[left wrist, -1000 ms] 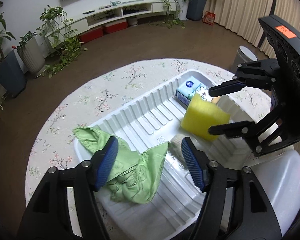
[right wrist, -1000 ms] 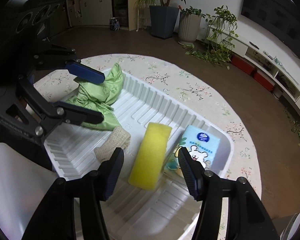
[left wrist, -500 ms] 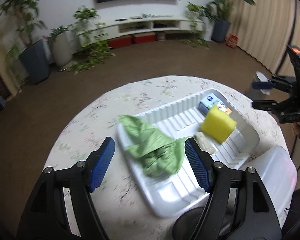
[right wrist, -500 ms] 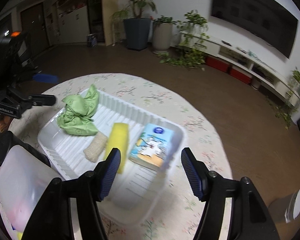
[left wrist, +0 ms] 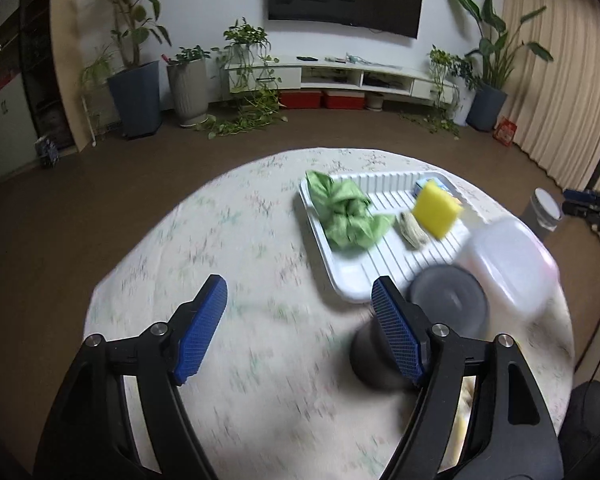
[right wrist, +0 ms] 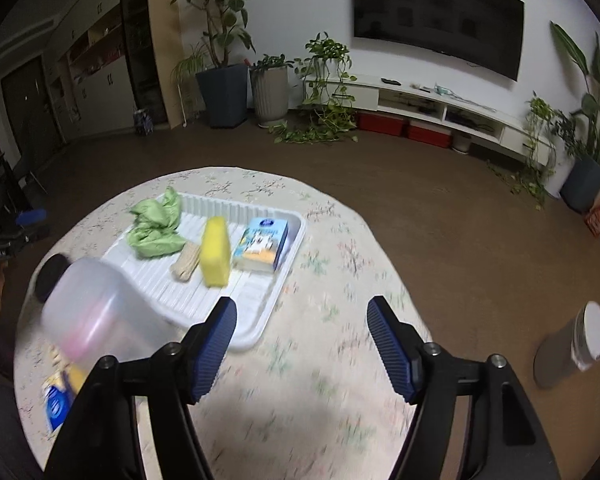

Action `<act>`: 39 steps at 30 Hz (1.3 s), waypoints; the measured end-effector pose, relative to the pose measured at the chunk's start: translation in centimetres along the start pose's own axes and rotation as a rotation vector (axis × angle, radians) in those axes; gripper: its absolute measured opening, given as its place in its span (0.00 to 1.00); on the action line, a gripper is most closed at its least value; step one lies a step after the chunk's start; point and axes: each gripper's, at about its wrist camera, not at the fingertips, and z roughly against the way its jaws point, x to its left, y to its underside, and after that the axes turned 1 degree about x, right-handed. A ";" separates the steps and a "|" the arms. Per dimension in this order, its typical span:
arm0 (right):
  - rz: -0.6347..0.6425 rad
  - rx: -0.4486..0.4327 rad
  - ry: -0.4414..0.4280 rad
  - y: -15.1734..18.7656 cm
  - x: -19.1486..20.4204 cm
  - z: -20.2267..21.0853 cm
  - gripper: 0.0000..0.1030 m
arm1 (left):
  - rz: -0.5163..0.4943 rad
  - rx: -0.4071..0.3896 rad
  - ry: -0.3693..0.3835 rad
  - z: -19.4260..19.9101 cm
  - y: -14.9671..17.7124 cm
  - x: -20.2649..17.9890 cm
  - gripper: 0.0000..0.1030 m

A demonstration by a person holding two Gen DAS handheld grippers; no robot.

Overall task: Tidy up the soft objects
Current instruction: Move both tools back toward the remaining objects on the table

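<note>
A white ribbed tray [left wrist: 384, 264] [right wrist: 260, 312] on the round floral table holds a crumpled green cloth [left wrist: 346, 214] [right wrist: 156, 226], a small beige knitted piece [left wrist: 412, 230] [right wrist: 186, 262], a yellow sponge [left wrist: 436, 208] [right wrist: 216, 250] and a blue tissue pack [left wrist: 424, 186] [right wrist: 262, 242]. My left gripper [left wrist: 300, 332] is open and empty, high above the table to the tray's left. My right gripper [right wrist: 302, 348] is open and empty, above the table near the tray's front right corner.
A translucent plastic container [left wrist: 508, 264] [right wrist: 96, 316] and a dark round container [left wrist: 448, 308] stand beside the tray. A blue and yellow pack [right wrist: 60, 396] lies at the table edge. A grey bin [right wrist: 572, 348] stands on the floor. Plants and a TV bench line the wall.
Both grippers have pulled up and back from the tray, open and empty. The tray's contents have not moved.
</note>
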 end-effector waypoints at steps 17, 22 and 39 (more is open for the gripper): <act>-0.168 -0.006 -0.118 14.4 8.2 7.6 0.87 | 0.072 -0.027 0.030 7.5 13.4 -5.4 0.87; -0.173 -0.001 -0.159 17.3 12.9 7.8 0.97 | 0.075 -0.025 0.053 7.8 15.0 -7.7 0.98; -0.126 0.010 -0.106 21.0 21.4 4.4 0.98 | 0.006 -0.017 0.052 6.1 14.4 -12.5 1.00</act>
